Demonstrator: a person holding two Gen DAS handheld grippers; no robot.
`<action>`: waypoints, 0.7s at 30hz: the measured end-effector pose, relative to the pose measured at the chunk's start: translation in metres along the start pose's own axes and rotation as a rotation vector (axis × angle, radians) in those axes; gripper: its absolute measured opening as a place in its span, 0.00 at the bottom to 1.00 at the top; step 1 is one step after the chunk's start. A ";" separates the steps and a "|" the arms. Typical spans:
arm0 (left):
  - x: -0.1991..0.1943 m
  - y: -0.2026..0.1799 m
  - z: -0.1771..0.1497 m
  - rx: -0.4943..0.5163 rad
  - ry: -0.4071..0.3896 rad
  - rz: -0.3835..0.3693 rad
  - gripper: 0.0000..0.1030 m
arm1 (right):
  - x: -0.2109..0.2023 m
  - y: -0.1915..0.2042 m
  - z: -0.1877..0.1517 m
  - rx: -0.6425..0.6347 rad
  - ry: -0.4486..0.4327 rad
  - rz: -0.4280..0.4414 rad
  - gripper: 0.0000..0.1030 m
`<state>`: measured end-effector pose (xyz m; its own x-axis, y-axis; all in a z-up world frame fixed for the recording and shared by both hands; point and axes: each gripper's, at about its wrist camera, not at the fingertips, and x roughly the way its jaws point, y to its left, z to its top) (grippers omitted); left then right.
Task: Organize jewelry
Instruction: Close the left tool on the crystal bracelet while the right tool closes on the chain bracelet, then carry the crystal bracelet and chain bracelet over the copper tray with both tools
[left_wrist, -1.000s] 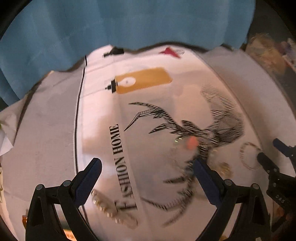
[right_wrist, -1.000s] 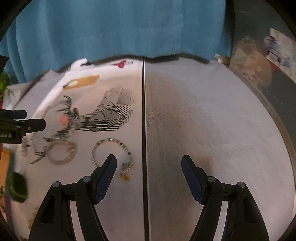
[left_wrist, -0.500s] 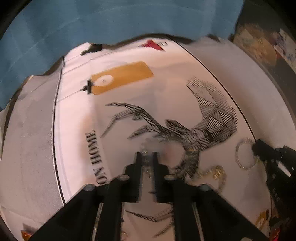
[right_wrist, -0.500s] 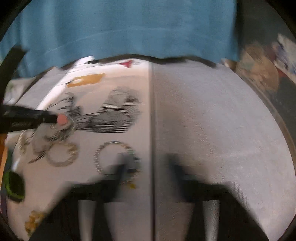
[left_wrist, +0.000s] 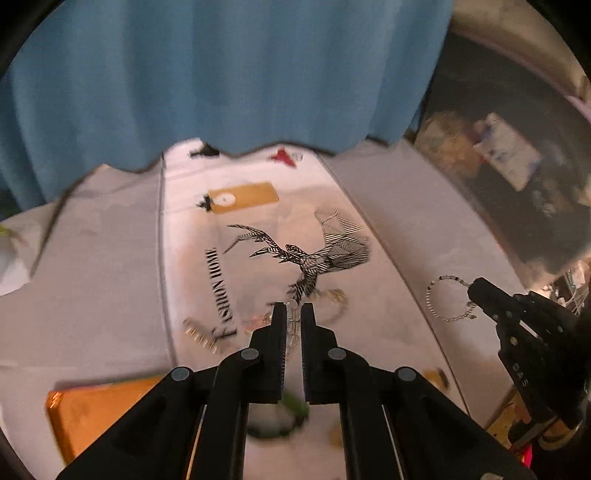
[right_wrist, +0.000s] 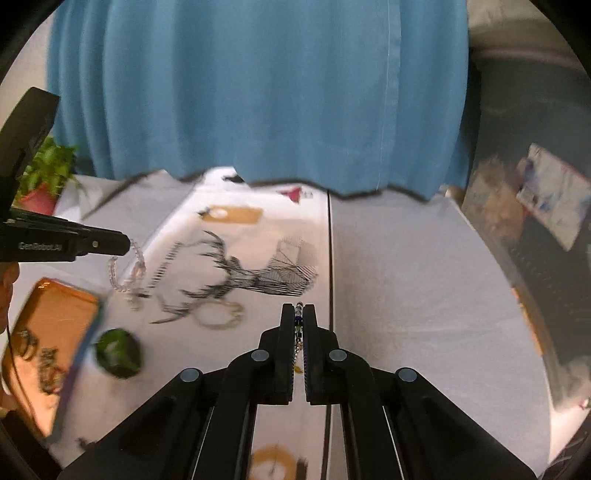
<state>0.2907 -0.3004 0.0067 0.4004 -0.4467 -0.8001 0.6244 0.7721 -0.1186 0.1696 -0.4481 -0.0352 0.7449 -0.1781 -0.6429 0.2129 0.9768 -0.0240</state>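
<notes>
My left gripper (left_wrist: 293, 308) is shut on a clear pale beaded bracelet (right_wrist: 125, 273) and holds it above the white printed cloth (left_wrist: 258, 229); in the right wrist view the bracelet hangs from its tip (right_wrist: 123, 243). My right gripper (right_wrist: 299, 308) is shut on a multicoloured bead bracelet (right_wrist: 298, 325); in the left wrist view that bracelet (left_wrist: 441, 299) dangles from its tip (left_wrist: 474, 288). An orange jewelry box (right_wrist: 44, 347) stands at the left, also in the left wrist view (left_wrist: 99, 410). A gold bracelet (right_wrist: 219, 315) lies on the cloth.
A green bangle (right_wrist: 118, 352) lies by the box. More gold pieces (left_wrist: 201, 334) lie on the cloth. A blue curtain (right_wrist: 258, 92) hangs behind. A potted plant (right_wrist: 44, 177) is at far left. Clutter (right_wrist: 546, 206) lies off the right edge.
Both grippers went from open to shut. The left one closed on the clear bracelet and lifted it; the right one closed on the multicoloured bracelet and lifted it off the cloth.
</notes>
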 end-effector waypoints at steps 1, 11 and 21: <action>-0.022 -0.002 -0.008 -0.006 -0.018 0.000 0.05 | -0.015 0.003 -0.001 0.001 -0.010 0.005 0.04; -0.169 -0.009 -0.117 -0.043 -0.086 0.031 0.05 | -0.157 0.063 -0.051 -0.039 -0.042 0.089 0.04; -0.238 -0.004 -0.244 -0.137 -0.093 0.047 0.05 | -0.248 0.129 -0.142 -0.086 0.003 0.180 0.04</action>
<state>0.0289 -0.0867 0.0540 0.4915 -0.4440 -0.7492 0.5086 0.8447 -0.1669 -0.0775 -0.2609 0.0129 0.7641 0.0005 -0.6451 0.0218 0.9994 0.0267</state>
